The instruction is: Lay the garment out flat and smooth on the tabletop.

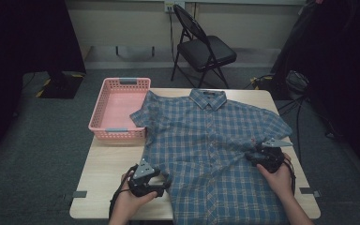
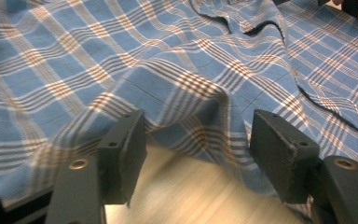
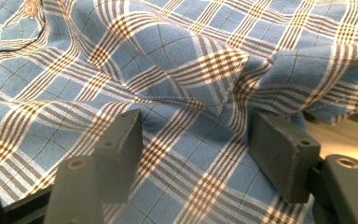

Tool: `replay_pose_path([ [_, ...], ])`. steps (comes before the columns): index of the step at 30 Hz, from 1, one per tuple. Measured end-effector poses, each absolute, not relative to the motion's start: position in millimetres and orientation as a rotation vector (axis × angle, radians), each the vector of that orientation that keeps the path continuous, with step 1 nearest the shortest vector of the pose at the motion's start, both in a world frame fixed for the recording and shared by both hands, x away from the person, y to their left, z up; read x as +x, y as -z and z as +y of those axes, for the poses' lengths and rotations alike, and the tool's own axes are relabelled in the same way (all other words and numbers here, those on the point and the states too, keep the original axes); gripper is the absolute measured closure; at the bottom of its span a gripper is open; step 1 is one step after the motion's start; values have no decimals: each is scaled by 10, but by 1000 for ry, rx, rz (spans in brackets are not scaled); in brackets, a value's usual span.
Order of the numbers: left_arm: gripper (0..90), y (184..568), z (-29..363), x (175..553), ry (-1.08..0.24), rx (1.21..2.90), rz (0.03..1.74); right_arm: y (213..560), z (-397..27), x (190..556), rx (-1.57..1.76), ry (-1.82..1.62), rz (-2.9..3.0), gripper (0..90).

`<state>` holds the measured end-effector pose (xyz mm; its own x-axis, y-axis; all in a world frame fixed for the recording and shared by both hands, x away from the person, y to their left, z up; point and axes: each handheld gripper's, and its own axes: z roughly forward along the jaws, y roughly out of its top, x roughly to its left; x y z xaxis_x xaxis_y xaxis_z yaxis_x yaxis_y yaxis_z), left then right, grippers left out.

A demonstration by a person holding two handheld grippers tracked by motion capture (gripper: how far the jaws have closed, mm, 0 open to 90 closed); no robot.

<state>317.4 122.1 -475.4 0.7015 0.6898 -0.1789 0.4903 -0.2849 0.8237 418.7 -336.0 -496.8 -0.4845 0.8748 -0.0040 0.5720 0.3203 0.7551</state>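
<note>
A blue plaid short-sleeved shirt (image 1: 211, 150) lies spread on the wooden table (image 1: 108, 173), collar at the far side. My left gripper (image 1: 161, 183) sits at the shirt's left hem edge near the front of the table. In the left gripper view its jaws (image 2: 198, 130) stand wide apart, with a raised fold of the shirt's edge (image 2: 191, 88) just beyond them and bare table beneath. My right gripper (image 1: 252, 156) rests on the shirt's right side below the sleeve. Its jaws (image 3: 196, 135) are open too, straddling a ridge of cloth (image 3: 214, 70) without pinching it.
An empty pink basket (image 1: 119, 110) stands at the table's far left corner, touching the shirt's left sleeve. A black folding chair (image 1: 204, 47) is behind the table. Cables lie on the floor at the right. Bare tabletop (image 1: 105, 159) shows left of the shirt.
</note>
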Motion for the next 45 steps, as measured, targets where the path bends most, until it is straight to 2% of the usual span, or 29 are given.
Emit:
replay_pose_path([
  [2, 362, 4742, 1164, 3217, -274, 1950, 895, 4968, -3360, 4188, 1280, -990, 2178, 343],
  [5, 471, 4751, 1088, 3289, -258, 1939, 892, 4968, -3361, 4191, 1279, -991, 2180, 342],
  [10, 567, 4806, 976, 3400, -250, 1970, 891, 4968, -3361, 4190, 1279, -991, 2180, 342],
  [12, 636, 4821, 943, 3425, -248, 1980, 885, 4968, -3361, 4190, 1279, -991, 2180, 342],
  [14, 740, 4824, 923, 3449, -261, 2005, 869, 4968, -3361, 4191, 1279, -991, 2180, 342],
  [17, 844, 4793, 922, 3486, -278, 1992, 873, 4968, -3361, 4191, 1279, -991, 2180, 342],
  [19, 880, 4737, 897, 3523, -278, 1990, 867, 4968, -3361, 4191, 1279, -991, 2179, 342],
  [23, 888, 4559, 722, 3650, -304, 2034, 813, 4968, -3361, 4192, 1280, -991, 2179, 342],
  [27, 888, 4192, 440, 3894, -351, 2048, 764, 4968, -3362, 4193, 1282, -990, 2178, 342],
  [30, 888, 3847, 59, 4110, -381, 2106, 698, 4969, -3363, 4195, 1282, -991, 2177, 342],
  [33, 888, 3630, -485, 4284, -394, 2174, 601, 4969, -3363, 4195, 1285, -991, 2175, 342],
  [36, 887, 3705, -1090, 4442, -377, 2296, 527, 4968, -3364, 4203, 1290, -991, 2173, 341],
  [38, 871, 3927, -1381, 4536, -277, 2346, 509, 4968, -3367, 4209, 1292, -991, 2172, 341],
  [40, 690, 4127, -1486, 4562, -216, 2336, 550, 4968, -3366, 4207, 1290, -990, 2173, 341],
  [43, 537, 4198, -1331, 4451, -229, 2268, 577, 4968, -3366, 4208, 1288, -991, 2174, 341],
  [45, 508, 4132, -1112, 4319, -267, 2236, 576, 4968, -3366, 4208, 1288, -990, 2174, 340],
])
